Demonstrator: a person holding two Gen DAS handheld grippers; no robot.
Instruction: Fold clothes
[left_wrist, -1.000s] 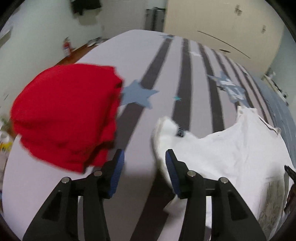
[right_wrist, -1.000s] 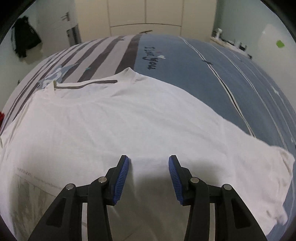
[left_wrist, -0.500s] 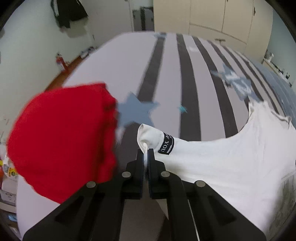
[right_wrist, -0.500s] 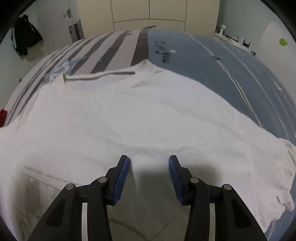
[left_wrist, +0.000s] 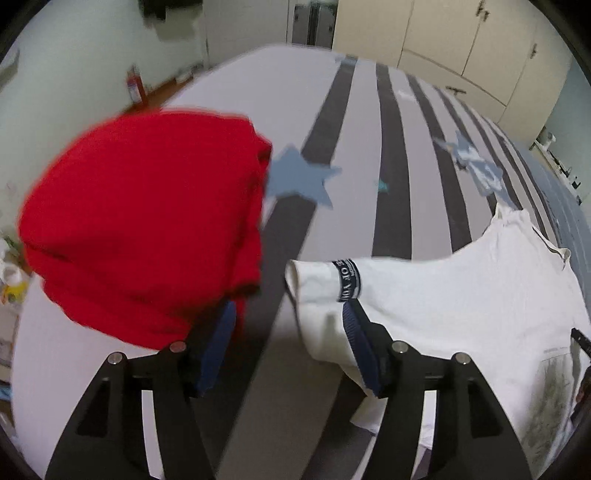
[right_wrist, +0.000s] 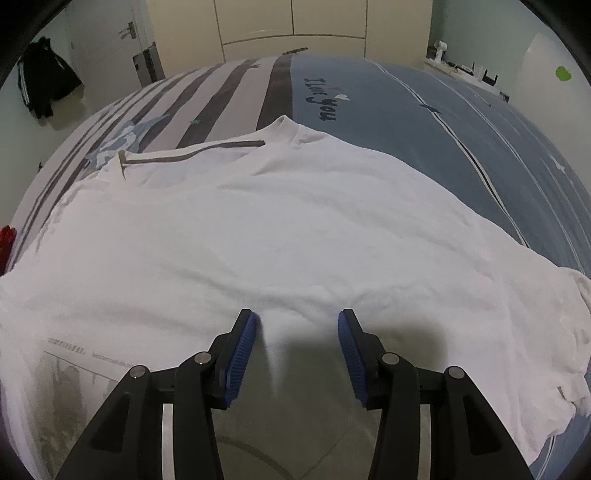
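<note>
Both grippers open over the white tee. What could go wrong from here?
1. The left gripper stands open between the red garment and the white T-shirt sleeve; closing carelessly could snag the red pile.
2. The right gripper stands open over mid-body fabric of the T-shirt, not an edge, so a pinch there may bunch it.

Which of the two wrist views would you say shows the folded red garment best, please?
The left wrist view. There the red garment fills the left half, lying on the striped bed beside the white T-shirt, though it is motion-blurred. The right wrist view shows only a red sliver at its left edge.
</note>
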